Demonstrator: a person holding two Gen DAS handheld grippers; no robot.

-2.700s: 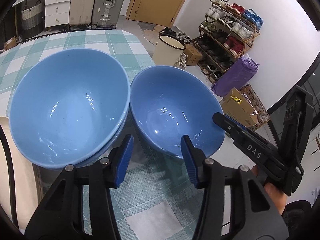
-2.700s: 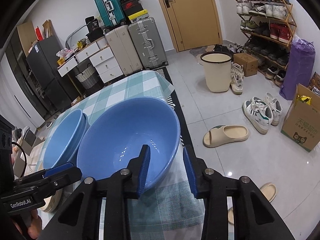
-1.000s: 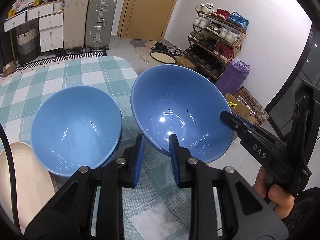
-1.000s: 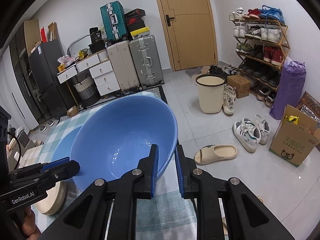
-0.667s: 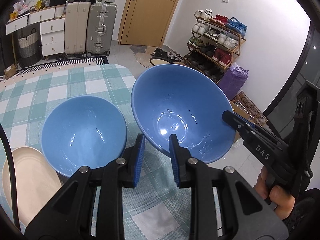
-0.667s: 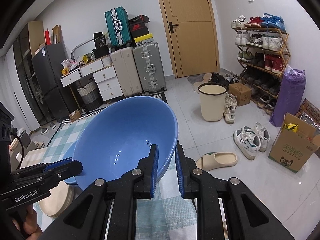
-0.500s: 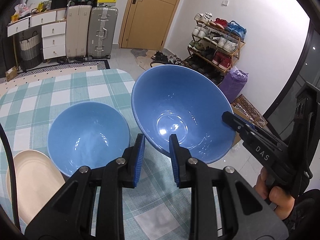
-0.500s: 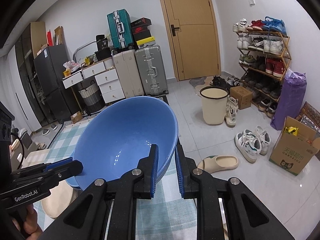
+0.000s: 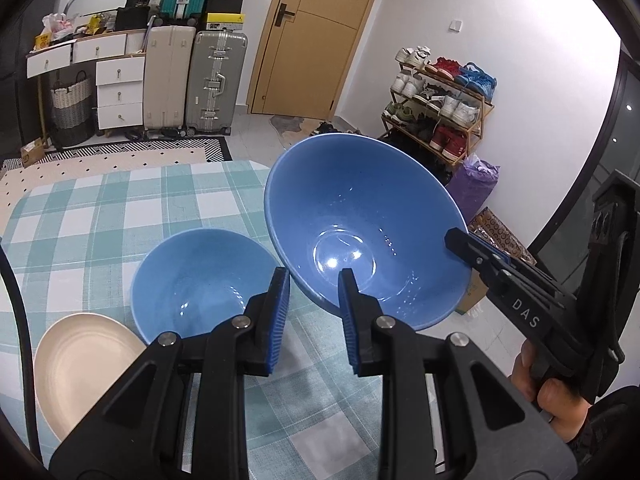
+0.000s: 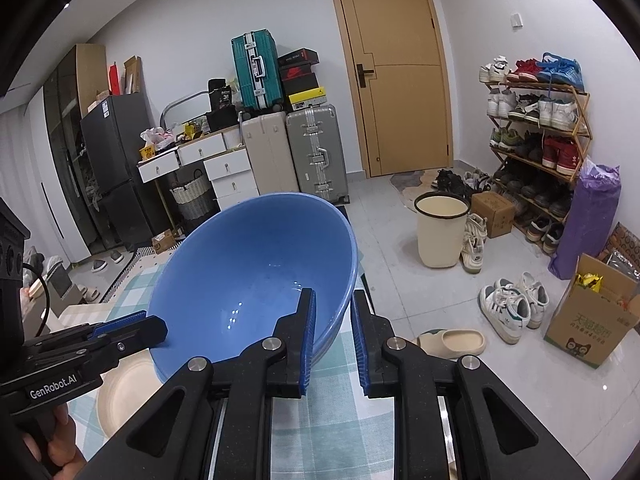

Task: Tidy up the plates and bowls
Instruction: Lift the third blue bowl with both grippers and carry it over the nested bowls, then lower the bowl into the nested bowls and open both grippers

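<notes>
Left wrist view has the left claw [image 9: 313,292] nearest, its ribbed blue pads clamped on the near rim of a large glossy blue ceramic bowl [image 9: 360,224], which hangs tilted in the air above the table [image 9: 120,200] with its checked teal-and-white cloth. At that bowl's right rim the right claw [image 9: 460,240] pinches the edge too, a person's hand [image 9: 548,392] wrapped round its black handle. Below and to the left, a second blue bowl [image 9: 192,284] of the same smooth glaze sits on the cloth, and just beside it a cream round plate [image 9: 80,364] lies flat.

Right wrist view shows the right claw [image 10: 332,332] nearly closed, its pads gripping the thin rim of the lifted bowl [image 10: 256,280]. That bowl hides most of the bowl beneath it; only a sliver of cream plate [image 10: 124,388] peeks out under the left claw [image 10: 132,328]. Further off, this view alone takes in a beige slipper [image 10: 452,342], white trainers [image 10: 512,308] and a cream bin [image 10: 440,232] on the tiled floor.
</notes>
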